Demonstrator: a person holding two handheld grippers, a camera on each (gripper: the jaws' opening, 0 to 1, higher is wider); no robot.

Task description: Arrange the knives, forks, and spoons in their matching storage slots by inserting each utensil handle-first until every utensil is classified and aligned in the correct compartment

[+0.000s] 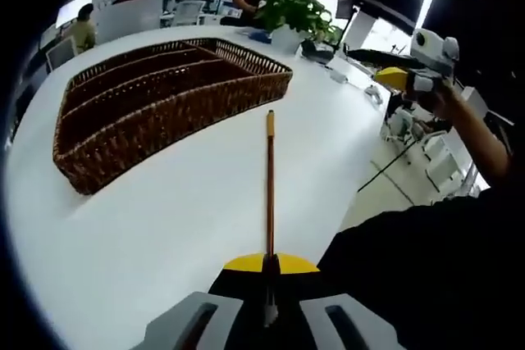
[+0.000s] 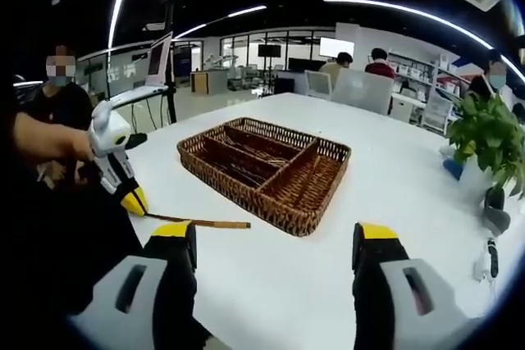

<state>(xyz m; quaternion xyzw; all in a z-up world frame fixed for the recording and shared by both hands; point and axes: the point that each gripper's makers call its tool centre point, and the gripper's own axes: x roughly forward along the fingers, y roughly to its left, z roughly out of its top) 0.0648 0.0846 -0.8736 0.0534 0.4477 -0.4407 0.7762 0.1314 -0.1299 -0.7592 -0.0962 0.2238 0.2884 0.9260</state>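
Table (image 2: 394,178): white, spans the lower and middle frame in both views.
Basket (image 2: 267,171): brown wicker, divided into compartments, centre of the right gripper view; upper left in the left gripper view (image 1: 164,96).
Plant (image 2: 492,141): potted, right edge of the frame.
Right gripper (image 2: 275,256): jaws wide apart, nothing between them, at bottom.
Left gripper (image 1: 269,284): clamped on a utensil (image 1: 269,194), whose brown handle points toward the basket, short of its rim; utensil type cannot be told.
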